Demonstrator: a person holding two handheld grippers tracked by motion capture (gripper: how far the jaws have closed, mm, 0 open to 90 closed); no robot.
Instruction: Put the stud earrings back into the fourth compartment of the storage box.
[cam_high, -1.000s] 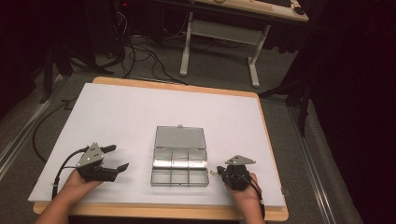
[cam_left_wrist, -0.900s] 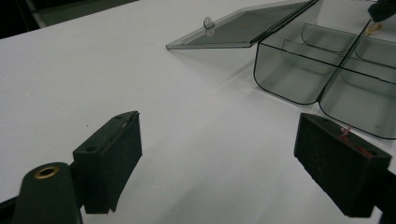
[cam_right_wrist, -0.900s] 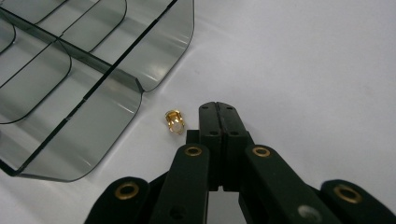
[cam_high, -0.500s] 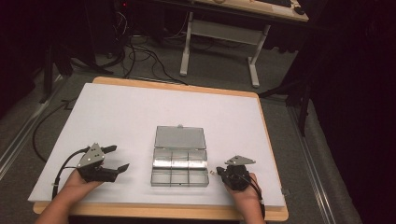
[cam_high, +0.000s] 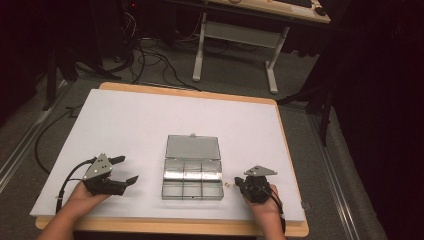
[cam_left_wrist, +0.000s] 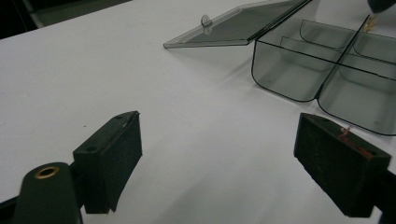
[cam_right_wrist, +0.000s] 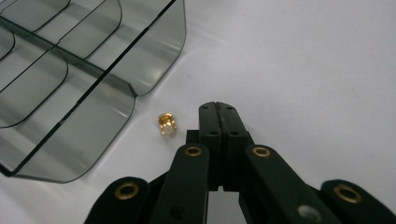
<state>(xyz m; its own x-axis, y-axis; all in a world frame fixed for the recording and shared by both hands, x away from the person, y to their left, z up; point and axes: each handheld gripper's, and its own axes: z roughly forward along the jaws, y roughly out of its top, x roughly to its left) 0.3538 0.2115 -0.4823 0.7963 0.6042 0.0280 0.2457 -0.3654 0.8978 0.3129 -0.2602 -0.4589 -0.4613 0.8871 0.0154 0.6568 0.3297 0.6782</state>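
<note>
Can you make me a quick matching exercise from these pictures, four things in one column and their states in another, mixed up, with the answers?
Things:
1. left gripper
2. right gripper
3. box lid
4. small gold piece

States:
A. lying loose on the table beside the box
B. jaws pressed together, nothing between them
C. folded back, lying flat
D. jaws wide apart, nothing between them

Pairs: 1-D, 2-B, 3-C, 4-A

Black tongs (cam_right_wrist: 218, 112), a gold-coloured small piece (cam_right_wrist: 166, 124), a smoky grey clear box (cam_high: 193, 172), a white table (cam_high: 140, 120).
</note>
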